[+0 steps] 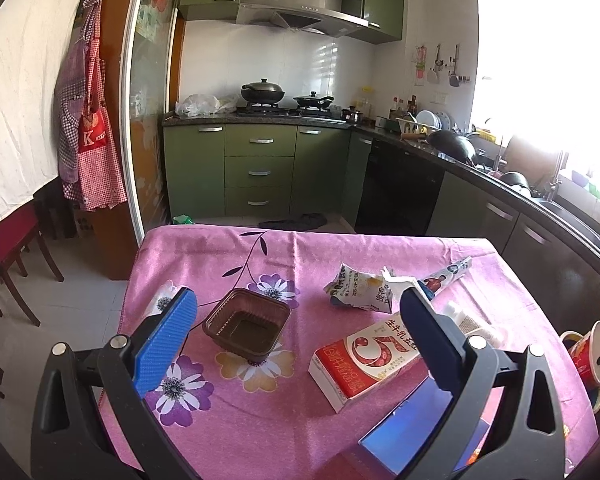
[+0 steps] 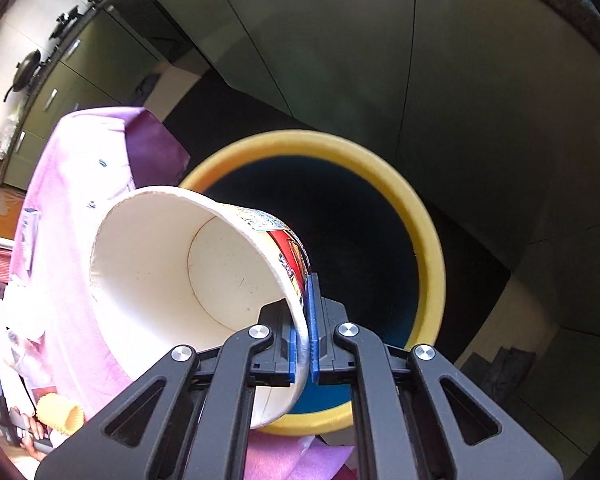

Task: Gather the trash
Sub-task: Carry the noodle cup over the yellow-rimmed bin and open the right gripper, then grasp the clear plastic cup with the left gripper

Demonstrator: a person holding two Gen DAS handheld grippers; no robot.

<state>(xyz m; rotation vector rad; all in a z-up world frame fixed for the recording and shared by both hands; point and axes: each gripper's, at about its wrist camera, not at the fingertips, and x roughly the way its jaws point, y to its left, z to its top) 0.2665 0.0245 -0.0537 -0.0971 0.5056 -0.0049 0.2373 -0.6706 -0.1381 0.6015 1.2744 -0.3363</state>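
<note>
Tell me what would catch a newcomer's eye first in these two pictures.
Most striking is the paper cup, pinched by its wall in the right gripper over the yellow-rimmed bin beside the table. Next, the pink flowered tablecloth, with a red-and-white carton lying between the open left gripper's fingers.

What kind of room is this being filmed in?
A home kitchen, most likely: a gas stove with a wok under a range hood, green cabinets, and a dish rack on the counter.

Carton (image 1: 364,356) — "5"; apron (image 1: 94,140) — "K"
</note>
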